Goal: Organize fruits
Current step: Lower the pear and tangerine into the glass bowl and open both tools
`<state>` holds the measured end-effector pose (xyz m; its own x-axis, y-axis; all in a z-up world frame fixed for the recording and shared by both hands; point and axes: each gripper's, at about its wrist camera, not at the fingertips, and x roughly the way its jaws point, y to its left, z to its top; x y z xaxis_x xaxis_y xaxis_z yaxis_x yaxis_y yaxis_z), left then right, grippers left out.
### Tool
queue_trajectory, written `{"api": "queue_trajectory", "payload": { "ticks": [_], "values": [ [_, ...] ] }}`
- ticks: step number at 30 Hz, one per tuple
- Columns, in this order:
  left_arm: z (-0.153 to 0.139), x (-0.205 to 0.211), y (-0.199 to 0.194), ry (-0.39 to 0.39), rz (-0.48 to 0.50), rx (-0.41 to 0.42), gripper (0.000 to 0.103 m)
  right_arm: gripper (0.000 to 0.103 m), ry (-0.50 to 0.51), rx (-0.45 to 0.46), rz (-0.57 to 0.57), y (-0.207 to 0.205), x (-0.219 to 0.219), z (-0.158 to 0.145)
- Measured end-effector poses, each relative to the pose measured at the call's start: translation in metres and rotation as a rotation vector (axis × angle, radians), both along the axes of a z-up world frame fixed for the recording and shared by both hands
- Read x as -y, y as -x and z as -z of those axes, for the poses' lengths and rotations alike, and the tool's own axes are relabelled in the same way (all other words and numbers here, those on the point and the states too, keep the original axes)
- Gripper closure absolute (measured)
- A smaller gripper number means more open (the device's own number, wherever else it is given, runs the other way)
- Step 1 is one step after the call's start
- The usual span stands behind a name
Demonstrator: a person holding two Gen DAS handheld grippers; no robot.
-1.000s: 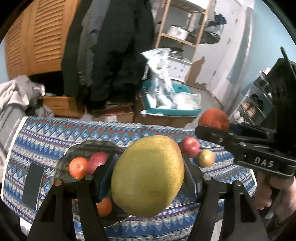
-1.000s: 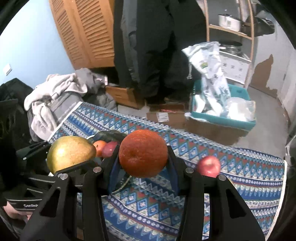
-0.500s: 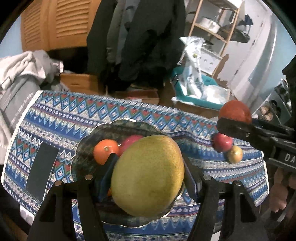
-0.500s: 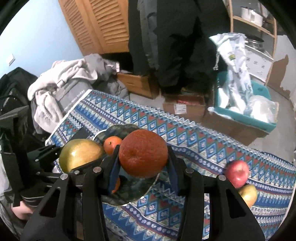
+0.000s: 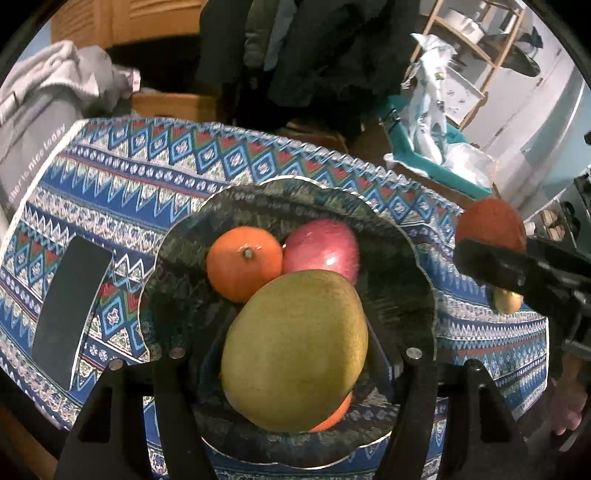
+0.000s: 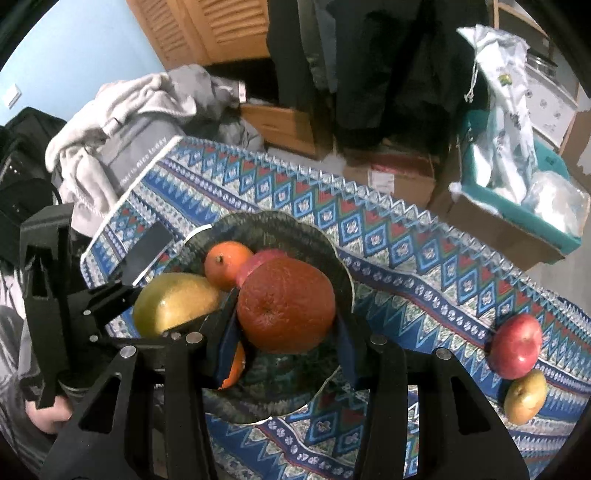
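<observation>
Two fruits held over the scalloped dark bowl (image 5: 399, 236)

The left gripper (image 5: 295, 354) clamps a smooth, egg-shaped yellow-green mango (image 5: 295, 347); the right gripper (image 6: 286, 306) clamps a round, pebbly dark orange (image 6: 286, 304). Near the woven, zigzag-patterned tablecloth's (image 6: 406, 280) right edge lie a glossy red apple (image 6: 515, 347) and a yellow pear (image 6: 524, 397).

Dim indoor light — fisheye-warped edges

Louvered wooden doors (image 6: 221, 33), pale blue wall (image 6: 85, 48) (dim), wooden shelving (image 5: 476, 55)
</observation>
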<state>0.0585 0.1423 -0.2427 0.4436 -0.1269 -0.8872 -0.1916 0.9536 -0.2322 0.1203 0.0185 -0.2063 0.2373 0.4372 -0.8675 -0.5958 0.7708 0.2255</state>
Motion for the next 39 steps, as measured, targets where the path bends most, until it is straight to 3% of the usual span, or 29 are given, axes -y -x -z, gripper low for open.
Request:
{"api": "queue_trajectory", "payload": {
  "ticks": [10, 14, 20, 26, 39],
  "values": [
    [0.02, -0.011, -0.005, 0.011, -0.03, -0.047, 0.036, 0.058, 0.022, -0.041, -0.009, -0.003, -0.01, 0.018],
    [0.012, -0.016, -0.002, 0.034, -0.031, -0.023, 0.033, 0.058, 0.026, -0.055, -0.019, -0.002, -0.015, 0.023],
    [0.0, -0.013, 0.01, -0.008, -0.021, -0.019, 0.031, 0.058, 0.042, -0.076, -0.029, -0.001, -0.019, 0.034],
    [-0.014, -0.023, 0.026, 0.002, -0.06, 0.007, 0.027, 0.058, 0.061, -0.109, -0.045, 0.001, -0.023, 0.047],
    [-0.022, -0.02, 0.033, -0.038, -0.064, 0.016, 0.027, 0.056, 0.144, -0.138, -0.066, 0.008, -0.025, 0.077]
  ]
}}
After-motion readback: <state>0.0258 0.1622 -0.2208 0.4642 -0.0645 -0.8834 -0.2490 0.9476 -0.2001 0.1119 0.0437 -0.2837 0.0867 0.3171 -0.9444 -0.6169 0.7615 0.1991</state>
